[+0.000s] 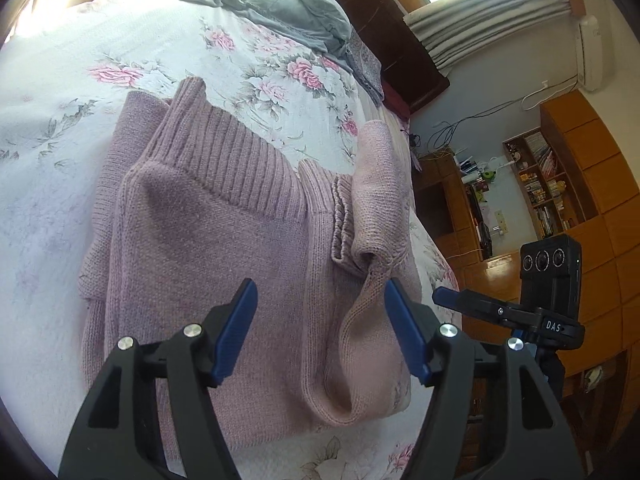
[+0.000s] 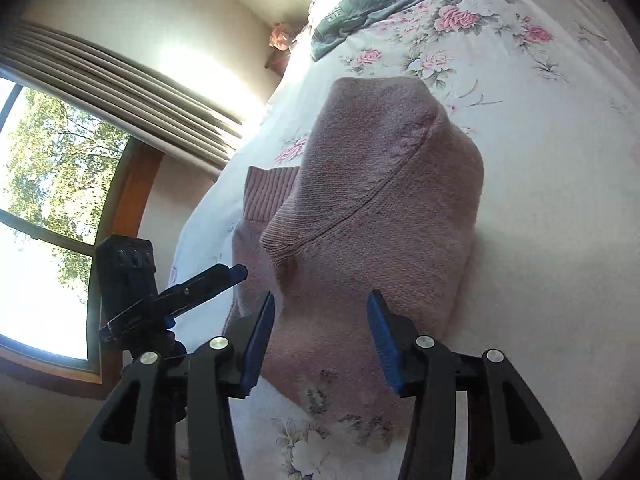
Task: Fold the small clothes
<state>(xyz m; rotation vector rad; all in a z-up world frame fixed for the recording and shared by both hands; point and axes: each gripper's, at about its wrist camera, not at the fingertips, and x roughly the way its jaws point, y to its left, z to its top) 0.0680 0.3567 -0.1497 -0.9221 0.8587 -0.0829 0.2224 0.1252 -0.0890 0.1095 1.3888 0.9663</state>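
Two grippers are hovering over a pink knitted sweater (image 1: 224, 240) that is lying partly folded on a floral bedspread (image 1: 60, 128). The left gripper (image 1: 320, 300) is standing released, its blue fingers (image 1: 236, 332) spread wide apart above the sweater's body with nothing between them. The right gripper (image 2: 320, 312) is likewise hanging released over the folded sweater, gripping nothing. A grey garment (image 1: 276, 4) is lying crumpled further up the bed, well apart from the sweater.
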